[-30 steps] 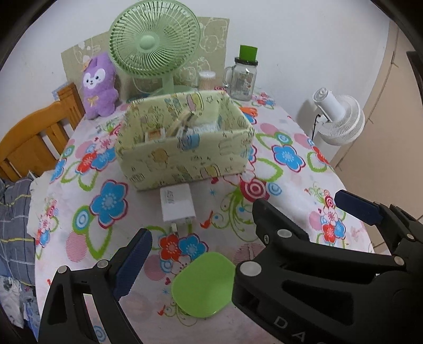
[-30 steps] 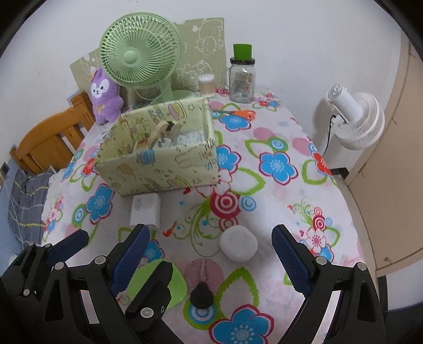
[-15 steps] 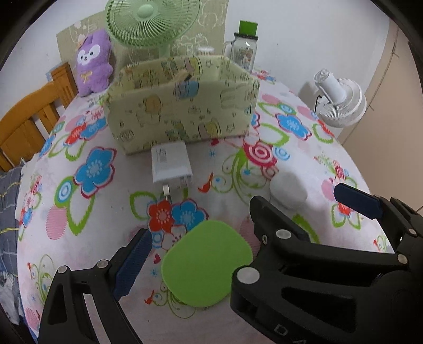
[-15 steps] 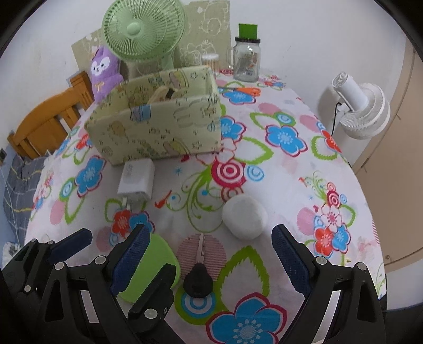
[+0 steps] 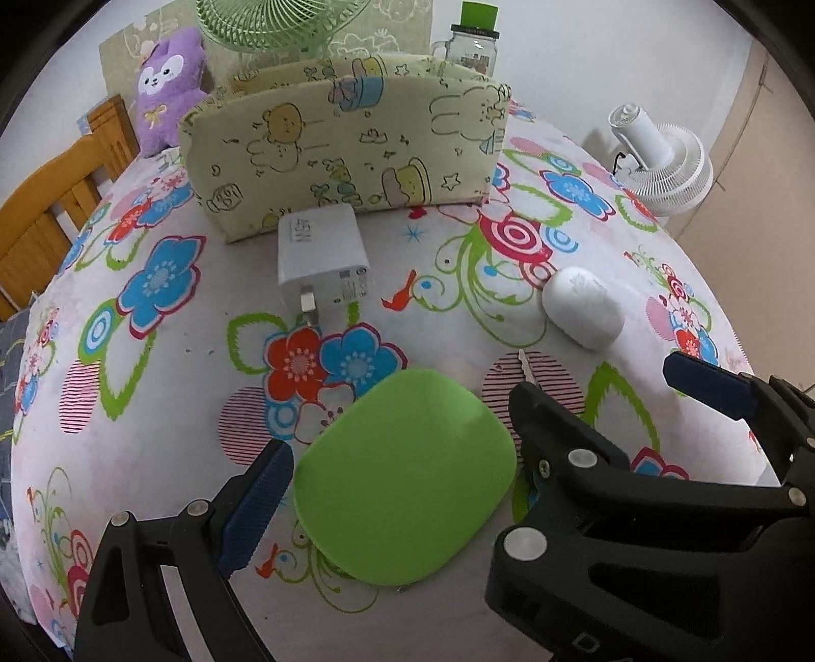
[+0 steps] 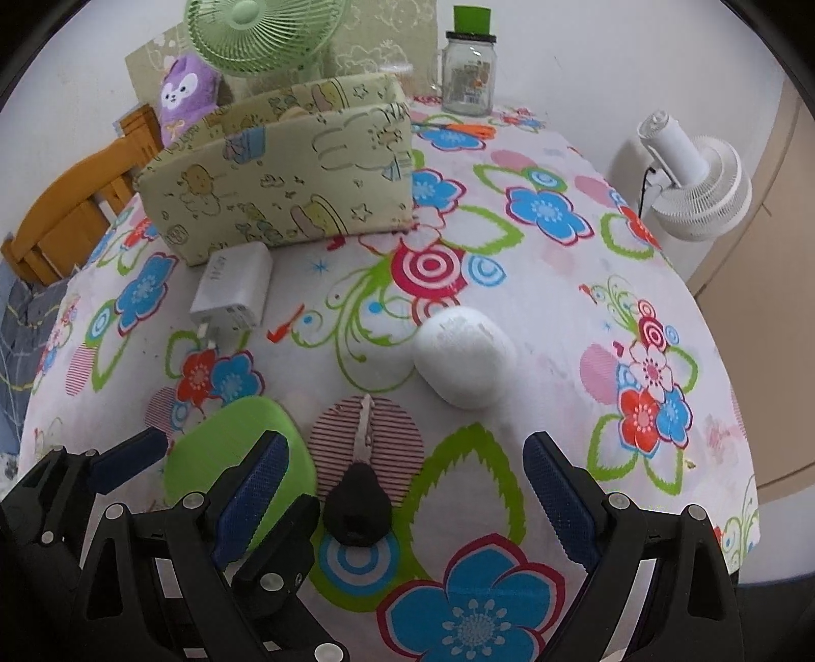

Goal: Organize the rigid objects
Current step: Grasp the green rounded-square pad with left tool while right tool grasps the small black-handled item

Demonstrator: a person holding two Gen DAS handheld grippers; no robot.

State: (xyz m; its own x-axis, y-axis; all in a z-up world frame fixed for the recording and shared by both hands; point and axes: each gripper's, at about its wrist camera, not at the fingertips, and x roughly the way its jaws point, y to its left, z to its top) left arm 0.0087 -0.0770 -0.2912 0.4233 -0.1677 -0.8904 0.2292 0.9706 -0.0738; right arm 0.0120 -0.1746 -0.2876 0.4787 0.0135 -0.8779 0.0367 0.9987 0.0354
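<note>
— Pad [image 5: 402,473] flat on the table [image 5: 153,407], near the front edge, between the left gripper's [image 5: 402,433] wide-apart jaws. Touching either finger?
— Hard to tell; left finger right at its rim, right finger close by the other side
— And the key [image 6: 361,489]?
— Just right of the pad, black head toward the front edge, blade pointing at the box [image 5: 346,137]; head between the right gripper's [image 6: 405,443] jaws, also spread wide, clear of both fingers
— Charger [image 5: 321,259]?
— Mid-table, just before the box's front wall, prongs facing the front edge
— Case [image 5: 580,305]?
— White, rounded, lying beyond the key toward the right edge, well apart from the charger
— Behind the box?
— Green fan [image 6: 254,30], purple plush [image 5: 168,86], lidded jar [image 6: 466,76] along the back edge
</note>
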